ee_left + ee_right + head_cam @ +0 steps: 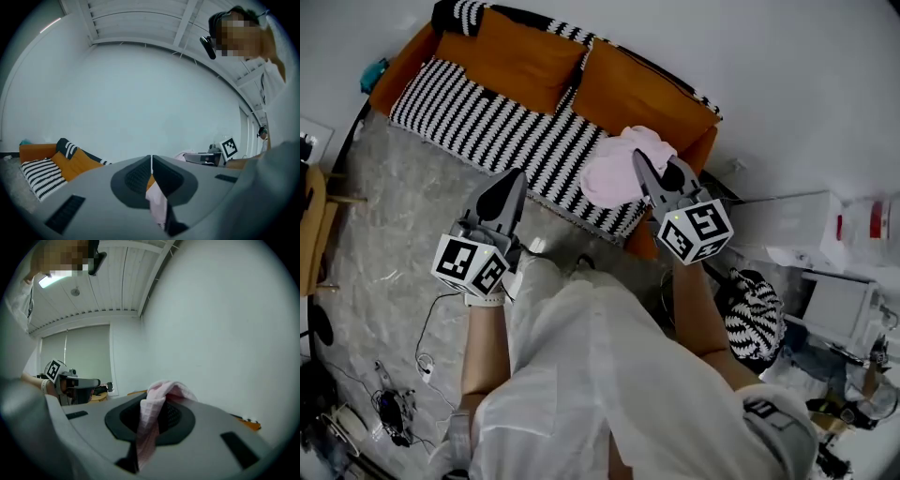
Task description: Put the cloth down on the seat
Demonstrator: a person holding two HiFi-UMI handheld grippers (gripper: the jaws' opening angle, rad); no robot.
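Observation:
A pink cloth (617,167) hangs bunched over the right end of the sofa's black-and-white striped seat (487,122). My right gripper (639,161) is shut on the cloth's near edge and holds it up. In the right gripper view the waffle-textured pink cloth (152,413) is pinched between the jaws of the right gripper (157,401) and drapes over their tips. My left gripper (516,180) hovers left of the cloth, in front of the seat's edge, apart from it. In the left gripper view the left gripper (151,160) has its jaws pressed together with nothing between them.
Two orange back cushions (516,56) lean along the sofa. A grey rug (403,216) lies in front, with cables (394,403) at lower left. A wooden stool (314,225) stands at far left. A striped bag (755,314) and white boxes (806,230) crowd the right.

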